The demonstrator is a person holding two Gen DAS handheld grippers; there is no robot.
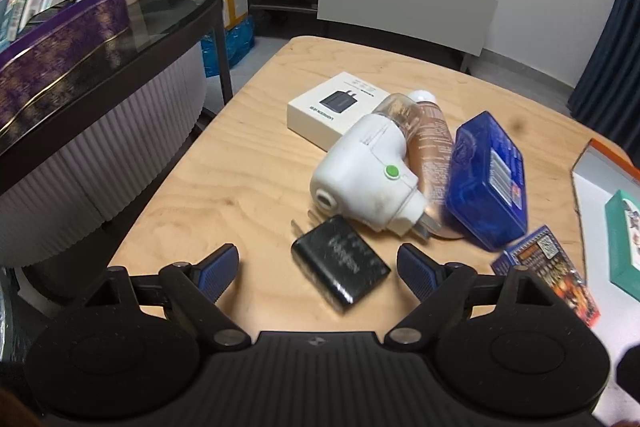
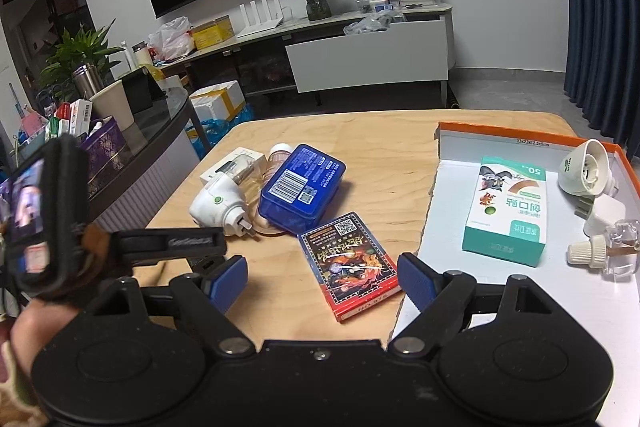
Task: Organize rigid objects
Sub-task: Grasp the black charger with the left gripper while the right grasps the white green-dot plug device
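While the left gripper hangs w/ jaws wide, nothing held, the black charger lies flat between them, just in front of the white plug-in device. Step: pick approach, I'd say; next it needs to drop lower and close squarely. Right gripper is also spread, empty, over the card pack beside the orange-rimmed box lid.

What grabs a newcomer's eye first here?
The jumble mid-table: a white plug-in device lying against a clear bottle and a blue box, with a black charger just ahead of the open left gripper. On the right, a white tray already holds a teal box.
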